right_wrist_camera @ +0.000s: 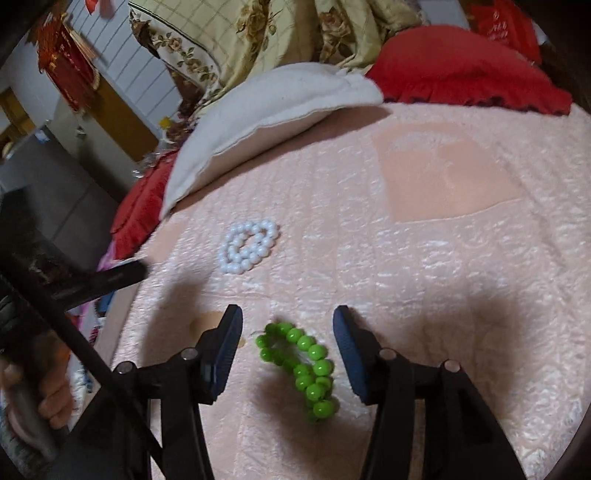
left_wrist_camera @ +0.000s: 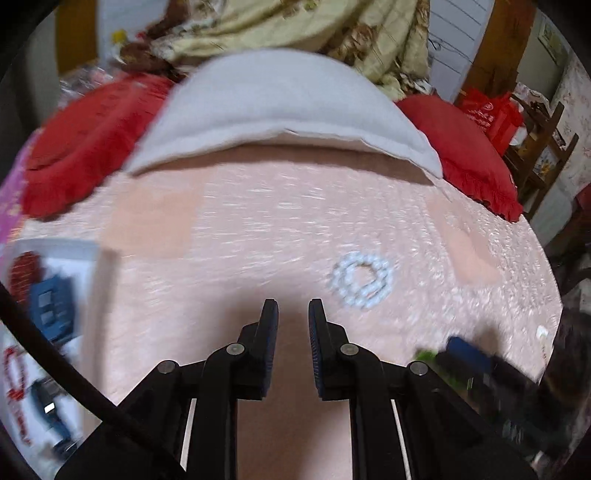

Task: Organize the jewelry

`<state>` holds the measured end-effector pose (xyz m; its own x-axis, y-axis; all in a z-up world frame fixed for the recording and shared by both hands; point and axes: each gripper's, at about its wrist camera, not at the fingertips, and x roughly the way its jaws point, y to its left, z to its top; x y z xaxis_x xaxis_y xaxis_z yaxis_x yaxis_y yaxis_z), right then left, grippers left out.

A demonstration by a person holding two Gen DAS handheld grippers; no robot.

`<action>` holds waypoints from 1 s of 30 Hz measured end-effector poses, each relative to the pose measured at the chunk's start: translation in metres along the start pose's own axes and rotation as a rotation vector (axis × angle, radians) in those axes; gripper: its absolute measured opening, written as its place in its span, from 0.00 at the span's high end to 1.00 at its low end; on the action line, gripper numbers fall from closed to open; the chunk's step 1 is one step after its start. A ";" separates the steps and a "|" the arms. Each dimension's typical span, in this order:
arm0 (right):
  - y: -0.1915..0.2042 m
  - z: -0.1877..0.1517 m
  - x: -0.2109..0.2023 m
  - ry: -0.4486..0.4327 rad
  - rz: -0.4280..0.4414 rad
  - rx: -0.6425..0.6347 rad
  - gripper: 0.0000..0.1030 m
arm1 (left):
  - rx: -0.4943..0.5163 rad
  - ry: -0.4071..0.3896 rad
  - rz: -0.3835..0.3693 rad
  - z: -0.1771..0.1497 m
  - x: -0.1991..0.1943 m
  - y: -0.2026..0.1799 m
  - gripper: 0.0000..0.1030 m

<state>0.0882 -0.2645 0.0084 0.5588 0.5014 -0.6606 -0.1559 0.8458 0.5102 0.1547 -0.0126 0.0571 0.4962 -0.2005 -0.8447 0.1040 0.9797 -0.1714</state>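
A white bead bracelet (left_wrist_camera: 361, 280) lies coiled on the pink bedspread (left_wrist_camera: 258, 229), just ahead and right of my left gripper (left_wrist_camera: 293, 306). That gripper is empty, its jaws a narrow gap apart. The white bracelet also shows in the right wrist view (right_wrist_camera: 248, 245). A green bead bracelet (right_wrist_camera: 303, 363) lies on the bedspread (right_wrist_camera: 443, 277) between the fingers of my right gripper (right_wrist_camera: 288, 314), which is wide open above it. The right gripper (left_wrist_camera: 476, 360) shows blurred at the left view's lower right, with a glimpse of green beads (left_wrist_camera: 424, 356).
A white box (left_wrist_camera: 48, 332) with red and blue items sits at the left edge of the bed. A white pillow (left_wrist_camera: 280, 107) and red cushions (left_wrist_camera: 88, 140) lie at the back. A patterned quilt (right_wrist_camera: 258, 33) is heaped behind them.
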 end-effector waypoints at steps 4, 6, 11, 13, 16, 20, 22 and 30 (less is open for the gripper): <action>-0.006 0.001 0.000 0.020 0.055 0.020 0.48 | 0.027 0.056 -0.039 0.022 0.040 -0.017 0.81; -0.009 0.001 -0.001 0.028 0.071 0.028 0.48 | 0.050 0.069 -0.040 0.029 0.055 -0.025 0.81; -0.009 0.001 -0.001 0.036 0.076 0.030 0.48 | 0.120 0.058 -0.038 0.034 0.068 -0.040 0.76; -0.009 0.001 -0.001 0.037 0.075 0.029 0.48 | 0.148 0.105 -0.038 0.032 0.072 -0.046 0.78; -0.009 0.002 -0.001 0.039 0.075 0.025 0.48 | 0.223 0.110 0.019 0.020 0.069 -0.059 0.87; -0.009 0.001 -0.001 0.040 0.078 0.022 0.49 | 0.196 0.111 -0.020 -0.002 0.048 -0.054 0.87; -0.012 0.000 -0.002 0.041 0.086 0.033 0.51 | 0.166 0.104 -0.027 -0.015 0.034 -0.043 0.87; -0.043 0.001 -0.003 0.037 0.217 0.184 0.60 | 0.084 0.050 -0.077 -0.069 -0.028 -0.008 0.87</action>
<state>0.0940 -0.3025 -0.0108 0.4978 0.6761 -0.5432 -0.1159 0.6726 0.7309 0.0802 -0.0146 0.0475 0.4402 -0.2728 -0.8555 0.2132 0.9572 -0.1955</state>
